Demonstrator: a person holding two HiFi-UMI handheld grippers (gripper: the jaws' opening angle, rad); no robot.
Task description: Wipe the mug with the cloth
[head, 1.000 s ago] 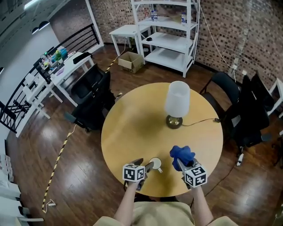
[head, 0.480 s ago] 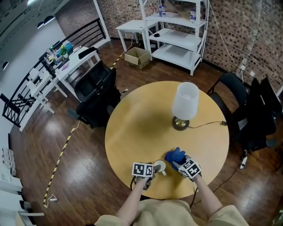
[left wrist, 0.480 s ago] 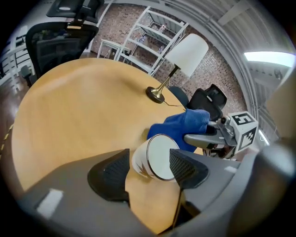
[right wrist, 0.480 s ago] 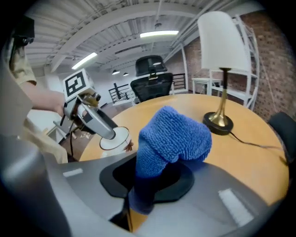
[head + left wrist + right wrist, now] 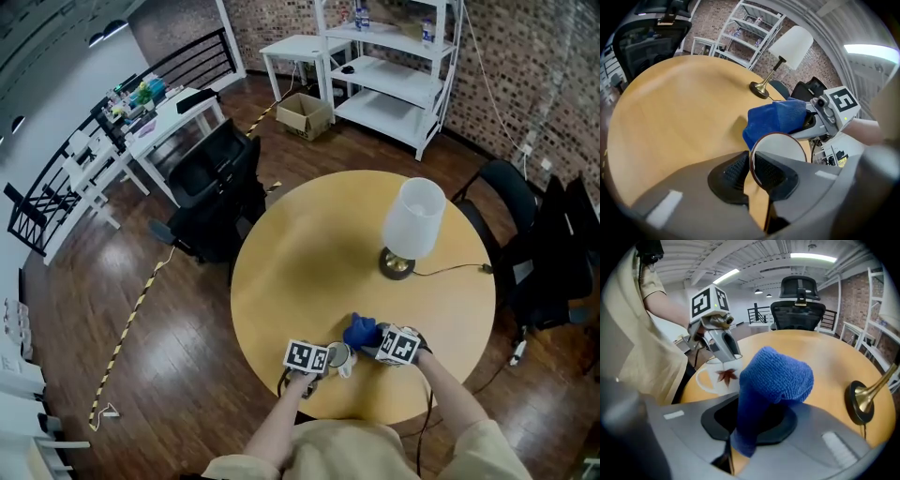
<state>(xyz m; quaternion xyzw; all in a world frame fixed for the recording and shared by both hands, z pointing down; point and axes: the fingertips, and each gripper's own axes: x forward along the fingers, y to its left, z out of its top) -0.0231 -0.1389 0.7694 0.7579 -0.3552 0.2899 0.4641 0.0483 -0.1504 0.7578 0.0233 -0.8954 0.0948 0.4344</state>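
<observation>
A white mug with a red leaf print stands near the front edge of the round wooden table. My left gripper is shut on the mug's rim, one jaw inside and one outside. A bunched blue cloth is held by my right gripper, which is shut on it. In the left gripper view the cloth sits right beside the mug, just behind its rim. Whether cloth and mug touch I cannot tell. In the right gripper view the cloth sticks up from the jaws.
A lamp with a white shade and a brass base stands on the table's right half, its cord running off to the right. Black office chairs flank the table. White shelving stands at the back.
The right gripper has carried the cloth left, up against the mug. The left gripper's jaws have closed on the mug's rim.
</observation>
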